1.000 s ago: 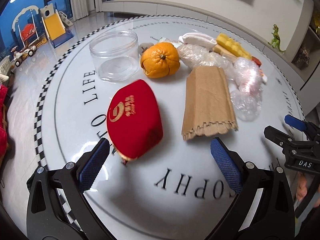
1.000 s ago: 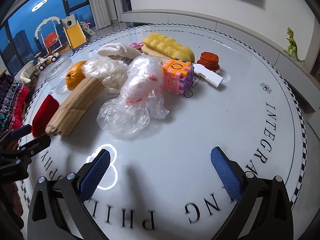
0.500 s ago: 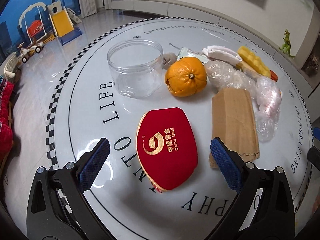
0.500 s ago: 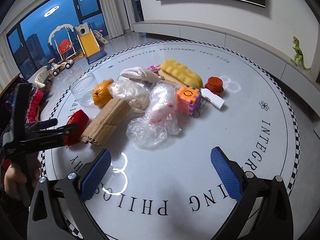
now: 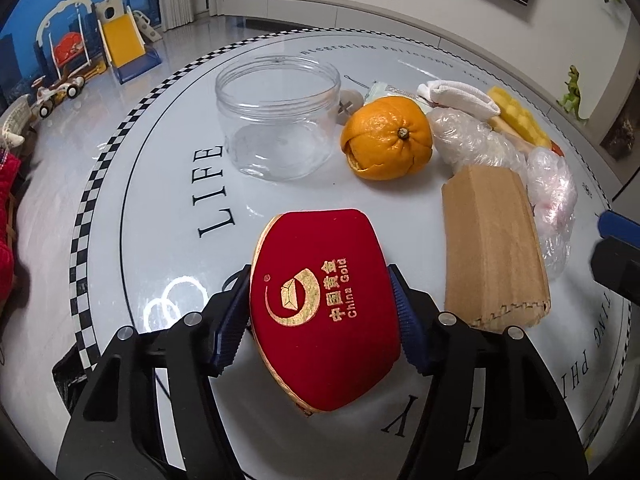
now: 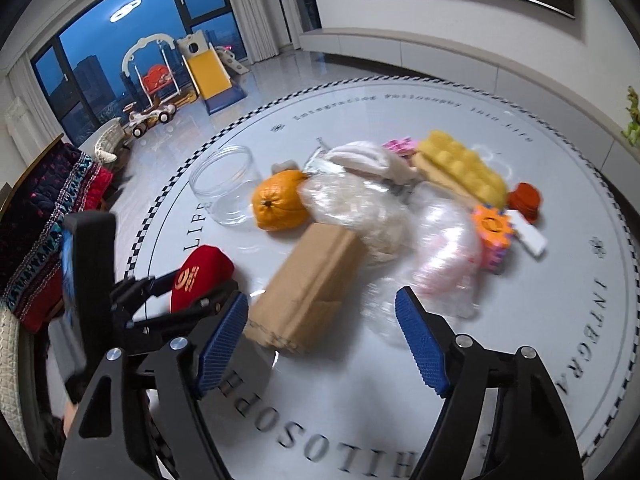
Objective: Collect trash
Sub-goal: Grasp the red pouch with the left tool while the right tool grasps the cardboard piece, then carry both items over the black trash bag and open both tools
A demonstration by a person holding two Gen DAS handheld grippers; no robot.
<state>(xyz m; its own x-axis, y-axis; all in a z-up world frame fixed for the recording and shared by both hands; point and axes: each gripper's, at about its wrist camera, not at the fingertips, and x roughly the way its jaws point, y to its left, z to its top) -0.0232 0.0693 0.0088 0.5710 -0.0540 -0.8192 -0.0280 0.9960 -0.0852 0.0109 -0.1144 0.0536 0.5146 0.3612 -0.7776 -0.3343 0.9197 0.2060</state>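
My left gripper (image 5: 320,320) is shut on a red velvet pouch (image 5: 320,292) with gold "China Gold" print, a little above the round white table (image 5: 160,208). The pouch also shows in the right wrist view (image 6: 202,276), held by the left gripper (image 6: 188,292). My right gripper (image 6: 320,340) is open and empty, above the table in front of a folded piece of brown cardboard (image 6: 312,284). Crumpled clear plastic bags (image 6: 444,264) and an orange peel (image 5: 388,138) lie beyond the cardboard (image 5: 492,248).
An open clear plastic jar (image 5: 276,116) stands at the far left of the clutter. A yellow sponge (image 6: 460,168), a colourful toy cube (image 6: 490,236), red discs (image 6: 526,198) and white cloth (image 5: 456,96) lie further back. Play equipment (image 6: 208,68) stands on the floor beyond the table.
My left gripper has moved forward and shut on the red pouch. My right gripper has narrowed somewhat and swung left towards the cardboard.
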